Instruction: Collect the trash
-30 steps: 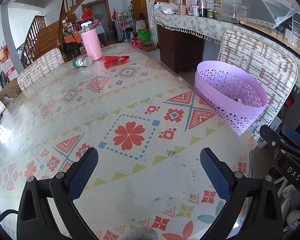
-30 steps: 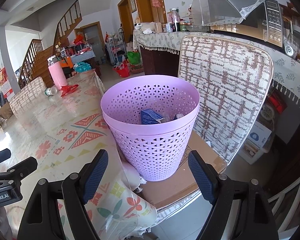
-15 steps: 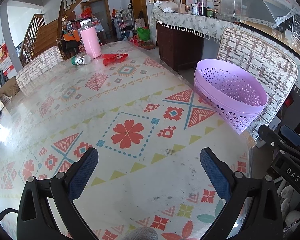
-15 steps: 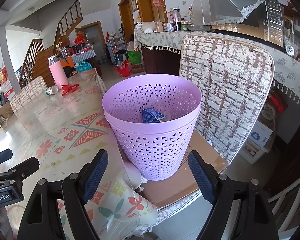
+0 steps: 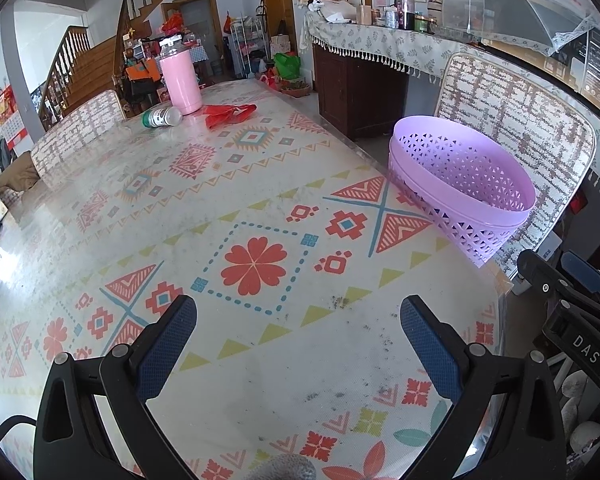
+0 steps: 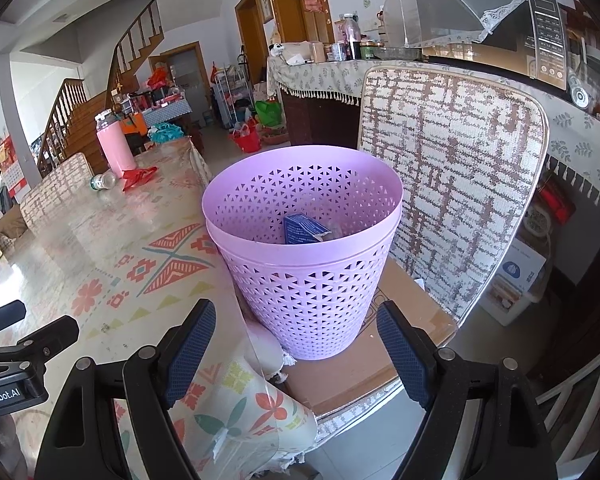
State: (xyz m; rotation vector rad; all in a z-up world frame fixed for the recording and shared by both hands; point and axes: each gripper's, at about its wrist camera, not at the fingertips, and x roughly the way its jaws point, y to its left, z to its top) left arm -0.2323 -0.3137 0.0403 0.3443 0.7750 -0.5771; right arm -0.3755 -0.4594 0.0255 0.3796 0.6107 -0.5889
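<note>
Two wrist views show a long bench (image 5: 260, 184) covered in a patterned cloth, with a purple perforated bin (image 6: 304, 256) standing on a cardboard sheet on a chair seat just beside the bench's edge. In the right wrist view the bin fills the centre of the frame, and a blue carton (image 6: 302, 229) lies inside it along with something pale that is too unclear to name. The right tongs (image 6: 296, 350), at the bottom of that frame, are released and empty, their blue pads spread wide in front of the bin. The left tongs (image 5: 298, 344), at the bottom of the left wrist view, are likewise released and hold nothing, hovering over bare cloth. The trash not yet collected sits in the upper left of both frames, at the far end of the bench: a red wrapper (image 5: 229, 114) and a small bottle (image 5: 162, 117) lying on its side, both close to a tall pink flask (image 5: 180, 80). The moment looks like a pause between one drop into the bin and the next pickup. The next move probably calls for a long reach across the bench to the wrapper or the bottle, closing on it low against the cloth without knocking the flask.
</note>
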